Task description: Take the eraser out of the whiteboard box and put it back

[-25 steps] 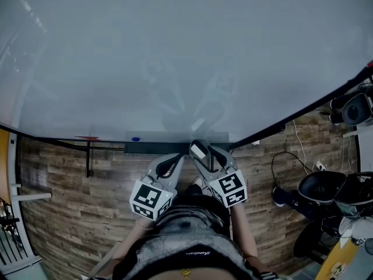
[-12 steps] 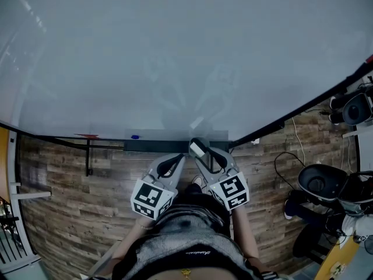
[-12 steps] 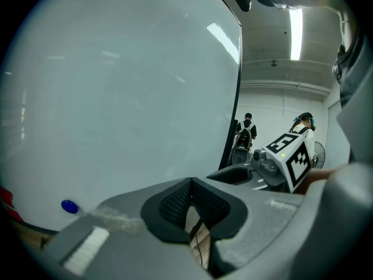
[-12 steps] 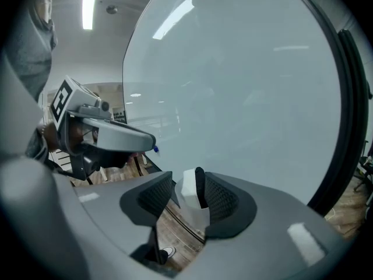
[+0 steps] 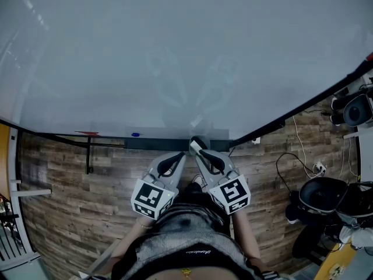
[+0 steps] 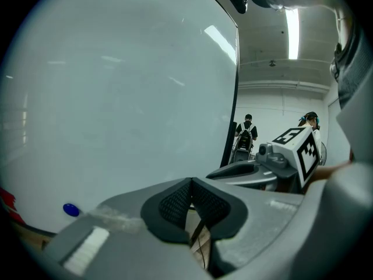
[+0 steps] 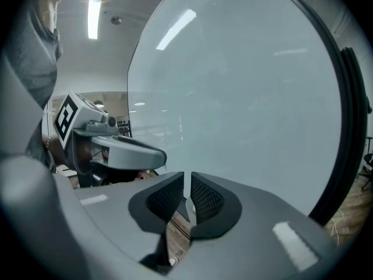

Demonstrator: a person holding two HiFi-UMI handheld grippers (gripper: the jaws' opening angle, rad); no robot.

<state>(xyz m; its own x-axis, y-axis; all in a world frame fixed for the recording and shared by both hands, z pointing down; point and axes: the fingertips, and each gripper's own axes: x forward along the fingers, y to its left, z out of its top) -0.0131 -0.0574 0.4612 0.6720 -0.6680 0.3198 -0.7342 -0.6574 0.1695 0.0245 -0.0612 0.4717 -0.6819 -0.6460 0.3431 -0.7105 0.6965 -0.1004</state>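
Observation:
A dark box [image 5: 157, 146] hangs along the lower edge of the big whiteboard [image 5: 186, 51]. My right gripper [image 5: 198, 142] has its tips at the box's right part. In the right gripper view its pads [image 7: 207, 198] are a narrow slit apart after just closing, with nothing between them [image 7: 187, 182]. The eraser shows in no view; the right jaws hide that part of the box. My left gripper [image 5: 176, 157] hangs just below the box, shut, with its pads meeting at the tip [image 6: 191, 185] and nothing in them.
A blue magnet [image 5: 135, 135] and a red mark [image 5: 87, 133] sit low on the board to the left. Below is a wooden floor [image 5: 70, 179]; a black chair [image 5: 323, 194] and cables [image 5: 303, 144] lie at the right. People stand far behind the board's edge [image 6: 246, 134].
My right gripper's jaws have narrowed from wide apart to a slit, and it has risen slightly toward the board's lower edge. The left gripper has stayed put.

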